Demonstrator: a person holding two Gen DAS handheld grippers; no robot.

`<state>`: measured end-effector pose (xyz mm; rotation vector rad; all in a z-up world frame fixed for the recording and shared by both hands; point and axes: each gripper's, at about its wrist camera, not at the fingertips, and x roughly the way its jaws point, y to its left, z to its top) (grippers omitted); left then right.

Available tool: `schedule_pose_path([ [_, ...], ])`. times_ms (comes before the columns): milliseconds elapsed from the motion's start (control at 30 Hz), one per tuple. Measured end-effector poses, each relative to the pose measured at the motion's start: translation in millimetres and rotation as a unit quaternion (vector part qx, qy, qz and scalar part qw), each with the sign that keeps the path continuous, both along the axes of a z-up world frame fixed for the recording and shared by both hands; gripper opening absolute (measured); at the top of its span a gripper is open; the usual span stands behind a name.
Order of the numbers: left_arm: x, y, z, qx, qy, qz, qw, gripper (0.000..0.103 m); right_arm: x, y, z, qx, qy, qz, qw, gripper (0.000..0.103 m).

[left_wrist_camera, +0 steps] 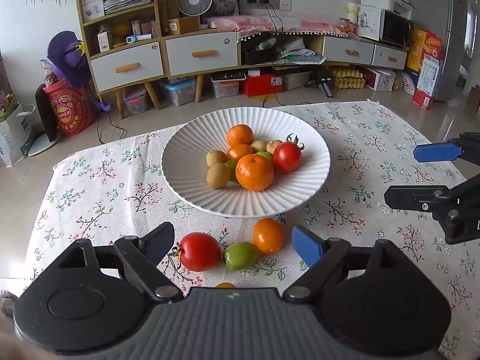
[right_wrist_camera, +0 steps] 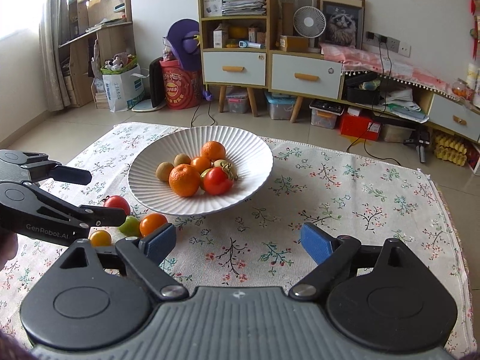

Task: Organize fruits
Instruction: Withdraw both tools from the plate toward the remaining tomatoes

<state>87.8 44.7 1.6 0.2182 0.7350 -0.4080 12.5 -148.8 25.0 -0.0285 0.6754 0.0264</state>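
My left tool (left_wrist_camera: 232,241) and right tool (right_wrist_camera: 238,238) both stand apart, gripping nothing. Most fruit lies in the white ribbed bowl (left_wrist_camera: 192,186); a red tomato (left_wrist_camera: 199,251), green fruit (left_wrist_camera: 241,255) and orange tomato (left_wrist_camera: 267,235) lie on the worktop (left_wrist_camera: 99,192) near it.

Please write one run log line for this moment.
left hand-held gripper: open, empty | right hand-held gripper: open, empty | white bowl: holds fruits | loose red tomato on cloth
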Motion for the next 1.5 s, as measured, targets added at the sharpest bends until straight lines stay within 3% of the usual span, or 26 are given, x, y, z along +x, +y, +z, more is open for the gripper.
schedule_pose_path([
  [300, -22, 4, 1, 0.0, -0.009, -0.002, 1.0, 0.099, -12, 12, 1, 0.003, -0.005, 0.018, 1.0, 0.102],
  [667, -37, 25, -15, 0.023, -0.005, 0.007, 0.9997, 0.099, -22, 28, -11, -0.003, -0.005, 0.033, 0.999, 0.102],
  [1000, -41, 52, -22, 0.006, 0.004, 0.031, 0.9995, 0.099, -27, 39, -23, -0.001, -0.012, 0.054, 0.998, 0.102],
  [1500, -42, 52, -53, 0.017, 0.017, 0.01, 0.9997, 0.099, -11, 56, -47, -0.017, 0.01, 0.081, 0.996, 0.102],
])
